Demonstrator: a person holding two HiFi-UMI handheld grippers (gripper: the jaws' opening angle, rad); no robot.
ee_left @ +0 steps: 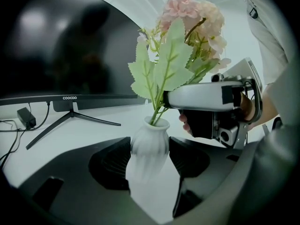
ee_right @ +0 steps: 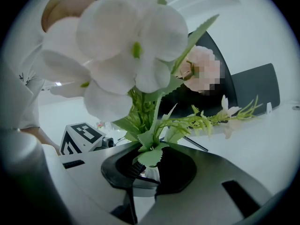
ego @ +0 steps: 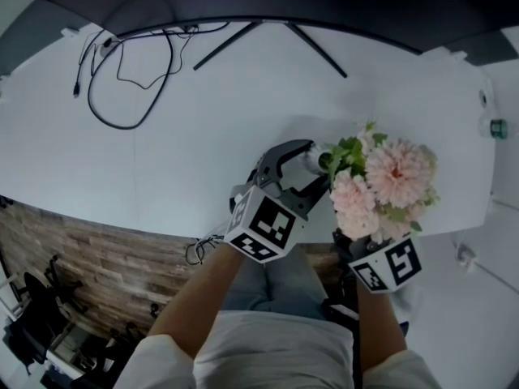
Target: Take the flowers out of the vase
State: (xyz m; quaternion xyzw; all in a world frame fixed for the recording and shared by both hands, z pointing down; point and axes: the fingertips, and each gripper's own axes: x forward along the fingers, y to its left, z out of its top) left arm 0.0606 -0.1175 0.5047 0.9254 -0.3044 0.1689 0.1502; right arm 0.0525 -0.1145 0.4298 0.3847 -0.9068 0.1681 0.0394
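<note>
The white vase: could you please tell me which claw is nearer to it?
Left. The left claw grips the vase around its body; the right claw pinches the flower stems just above its mouth.

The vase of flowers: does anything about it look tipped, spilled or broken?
Nothing stands out. The white vase looks upright, clamped by the left gripper. The flowers sit intact inside it, and the right gripper grips their stems just above its mouth. Nothing is spilled.
</note>
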